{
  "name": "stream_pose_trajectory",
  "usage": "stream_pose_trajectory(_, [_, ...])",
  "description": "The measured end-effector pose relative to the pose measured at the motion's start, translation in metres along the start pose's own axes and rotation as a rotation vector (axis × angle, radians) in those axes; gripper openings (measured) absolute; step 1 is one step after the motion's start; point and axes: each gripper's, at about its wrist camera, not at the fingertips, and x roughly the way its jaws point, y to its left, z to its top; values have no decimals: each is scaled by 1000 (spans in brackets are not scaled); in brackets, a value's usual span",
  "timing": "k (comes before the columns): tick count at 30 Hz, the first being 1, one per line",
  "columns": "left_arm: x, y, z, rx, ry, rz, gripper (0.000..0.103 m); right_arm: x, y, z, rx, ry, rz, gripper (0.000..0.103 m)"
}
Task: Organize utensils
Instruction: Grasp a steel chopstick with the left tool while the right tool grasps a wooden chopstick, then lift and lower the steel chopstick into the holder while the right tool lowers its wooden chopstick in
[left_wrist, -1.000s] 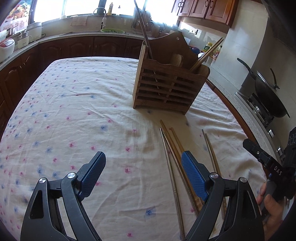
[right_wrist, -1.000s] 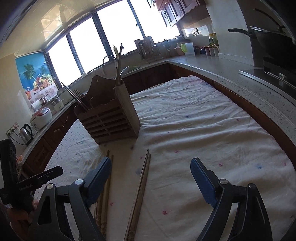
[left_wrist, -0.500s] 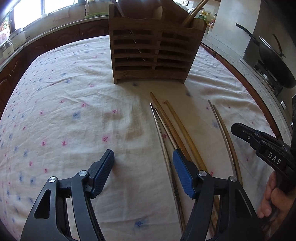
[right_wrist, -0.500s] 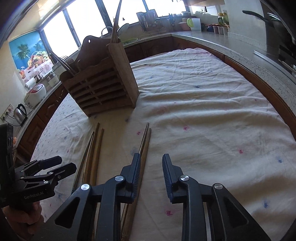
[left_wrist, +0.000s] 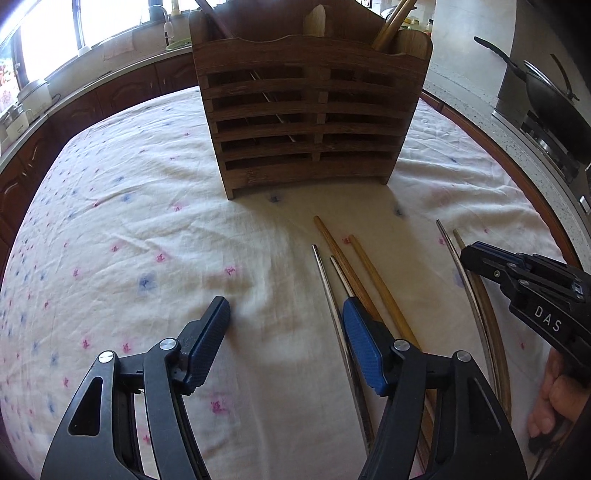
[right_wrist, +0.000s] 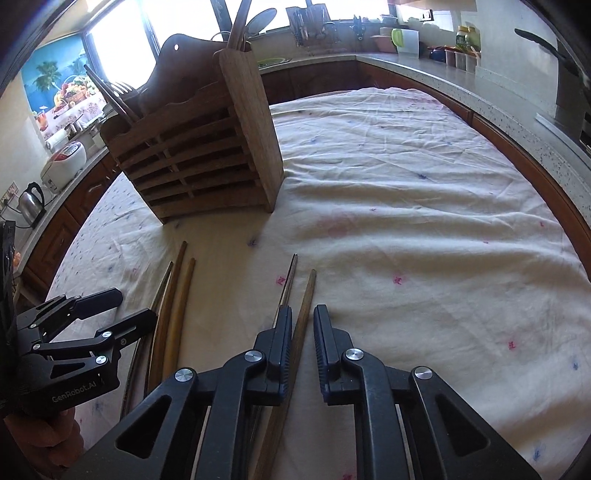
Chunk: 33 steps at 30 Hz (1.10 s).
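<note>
Closing around a brown chopstick (right_wrist: 303, 325) on the cloth (right_wrist: 424, 221), the right tongs (right_wrist: 300, 332) have not yet clamped it. Left tongs (left_wrist: 284, 325) hang apart, a steel chopstick (left_wrist: 334, 306) just inside one pad. Ahead stands the rack (left_wrist: 310, 110), partly filled; six chopsticks remain below and beside both tongs.

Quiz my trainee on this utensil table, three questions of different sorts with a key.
1. True or false: the wooden holder lies on its side.
2. How many chopsticks lie on the cloth? A two, B six, C nine.
3. Which tongs sit over the separate pair?
Key: 1 false, it stands upright; 2 B; 3 the right tongs, jaws closing with the wooden one between them.
</note>
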Motion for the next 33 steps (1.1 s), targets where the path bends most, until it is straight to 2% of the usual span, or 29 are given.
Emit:
stream_pose_trajectory(3, [6,-4,7,12,-5,8,64,7,-1,7,-9,-8,-3,10])
stream_pose_trajectory(6, [6,-8,10,29,-15,-2,50,11,1,12,-19,-18,-11,10])
stream_pose_trajectory(8, [6,-12,11,48,-18,-16,30,12,2,12,-24,-23,-16,10])
stream_pose_trajectory(11, [4,-22,10,89,-19,-27,10,12,1,12,-23,-21,-14,10])
stream_pose_trajectory(14, [2,-22,8,99,-18,-28,8,11,3,10,-32,-12,-23,10])
stream_pose_trajectory(18, [-3,-11,5,64,-9,-63,5,10,7,10,-55,-7,-40,10])
stream_pose_trajectory(22, [-16,3,-1,6,-13,-125,4,3,-2,9,9,-8,18,6])
stream_pose_trajectory(27, [-50,22,-5,-68,-60,-195,4,-36,3,10,36,-94,76,5])
stream_pose_trajectory(33, [-107,49,-8,-130,-163,-264,4,-93,16,22,13,-213,124,5])
